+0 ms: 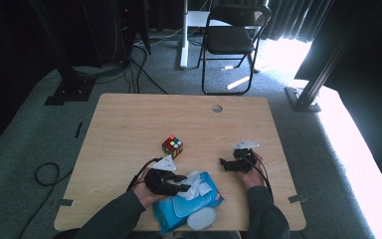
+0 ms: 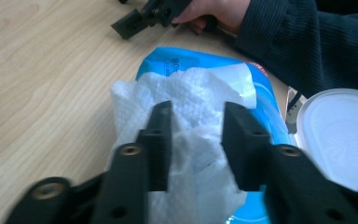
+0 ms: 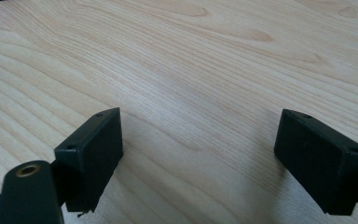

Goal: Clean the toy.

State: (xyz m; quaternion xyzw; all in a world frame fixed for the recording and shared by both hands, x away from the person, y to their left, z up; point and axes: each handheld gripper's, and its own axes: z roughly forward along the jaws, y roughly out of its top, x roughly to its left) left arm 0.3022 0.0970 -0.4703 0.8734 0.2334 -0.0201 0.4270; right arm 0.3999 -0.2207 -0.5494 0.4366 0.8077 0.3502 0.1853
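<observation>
The blue wipes pack (image 1: 179, 211) lies slantwise on the table, its wipe (image 2: 191, 116) between the half-open left hand-held gripper (image 2: 196, 112) jaws, unpinched.

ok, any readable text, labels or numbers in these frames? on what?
Blue wipes pack: small print near its top edge starts with what looks like "80"; the rest is too blurred to read.
Rubik's cube: coloured stickers, no text.
Nothing else is readable.

The pack (image 2: 265, 100) of wipes carries small dark print near its far edge, just beyond the wipe (image 2: 186, 93); it seems to start with "80", and the rest is too blurred to read.
</observation>
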